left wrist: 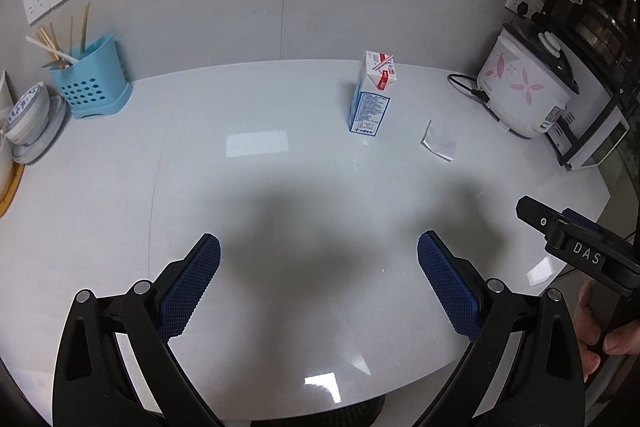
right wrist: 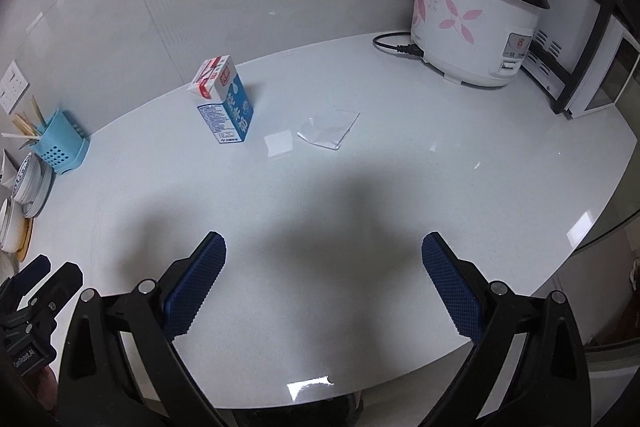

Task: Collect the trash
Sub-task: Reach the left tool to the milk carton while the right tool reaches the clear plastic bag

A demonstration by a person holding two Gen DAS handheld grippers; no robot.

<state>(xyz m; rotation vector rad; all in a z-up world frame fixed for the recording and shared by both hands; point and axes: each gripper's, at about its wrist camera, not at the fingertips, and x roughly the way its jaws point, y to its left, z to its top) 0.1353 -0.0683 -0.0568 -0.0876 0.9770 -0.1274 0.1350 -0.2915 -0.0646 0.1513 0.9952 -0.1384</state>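
Across the frame's middle, bare tabletop separates both wide-spread, empty hand-held grippers from the upright carton and wrapper.

- The near and middle part of the counter is free.
- A milk carton stands upright farther back; a clear wrapper lies flat near it.
- A rice cooker blocks the right corner, a utensil holder and stacked bowls the left.
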